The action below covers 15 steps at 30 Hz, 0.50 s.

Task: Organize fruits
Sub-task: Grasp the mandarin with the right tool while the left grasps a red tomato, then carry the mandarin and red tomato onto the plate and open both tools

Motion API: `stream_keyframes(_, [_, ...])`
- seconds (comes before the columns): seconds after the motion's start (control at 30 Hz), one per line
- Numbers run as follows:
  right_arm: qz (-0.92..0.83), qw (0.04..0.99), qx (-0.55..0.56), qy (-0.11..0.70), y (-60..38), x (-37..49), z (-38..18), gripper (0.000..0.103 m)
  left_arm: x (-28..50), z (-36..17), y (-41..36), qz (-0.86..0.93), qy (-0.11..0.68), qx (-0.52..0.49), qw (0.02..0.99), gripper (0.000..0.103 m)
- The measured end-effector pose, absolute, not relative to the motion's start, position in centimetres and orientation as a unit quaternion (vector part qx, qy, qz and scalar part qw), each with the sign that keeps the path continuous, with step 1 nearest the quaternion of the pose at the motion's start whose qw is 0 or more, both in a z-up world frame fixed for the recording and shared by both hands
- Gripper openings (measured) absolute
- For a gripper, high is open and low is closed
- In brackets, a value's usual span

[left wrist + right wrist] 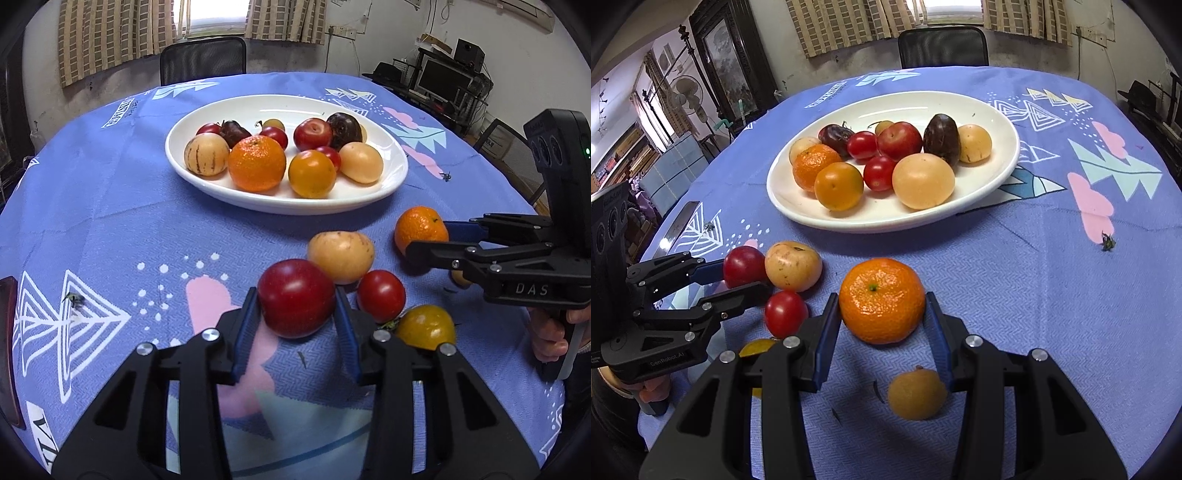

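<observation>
**Two fruits bracketed, neither yet lifted**

We have the left tongs [295, 314] set around a glossy dark-red round plum [296, 297], blue pads [246, 325] at its 9 and 3 o'clock sides. The pads look to be touching or just short of the skin; we cannot tell whether they are clenched. The right tongs [882, 317] likewise bracket a dimpled orange mandarin [882, 300], with a sliver of gap showing on each side, so we judge them released.

Both fruits lie on the blue patterned cloth of the counter [110, 229], at 6 o'clock from the white oval ceramic plate [395, 184] that already holds a dozen or so fruits.

The plum is smooth and likely slippery, firm but bruisable: we would grip across its widest middle, lightly. The mandarin is light, its loose peel gives a little and offers better friction; again take it at the equator.

A pale yellow oval fruit [341, 256] touches the plum at 1 o'clock, with a small red tomato [381, 295] just beside, so either may roll.
</observation>
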State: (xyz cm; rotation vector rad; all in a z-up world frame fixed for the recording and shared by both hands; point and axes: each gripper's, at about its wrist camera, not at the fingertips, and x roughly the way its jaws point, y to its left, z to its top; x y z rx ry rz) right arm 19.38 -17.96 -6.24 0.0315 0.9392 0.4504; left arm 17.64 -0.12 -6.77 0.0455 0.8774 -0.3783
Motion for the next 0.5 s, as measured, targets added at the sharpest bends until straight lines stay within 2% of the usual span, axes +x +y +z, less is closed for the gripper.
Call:
stream_keyframes(0.3, [0.240, 0.869, 0.027, 0.432, -17.8, 18.6, -4.2, 0.045, 17.1, -4.7, 0.4, -0.173, 0.403, 0.020, 0.899, 0.041])
stream_keyframes(0.5, [0.246, 0.877, 0.003, 0.412, -17.1, 20.1, -1.5, 0.045, 19.5, -2.2, 1.1, -0.177, 0.399, 0.009, 0.900, 0.041])
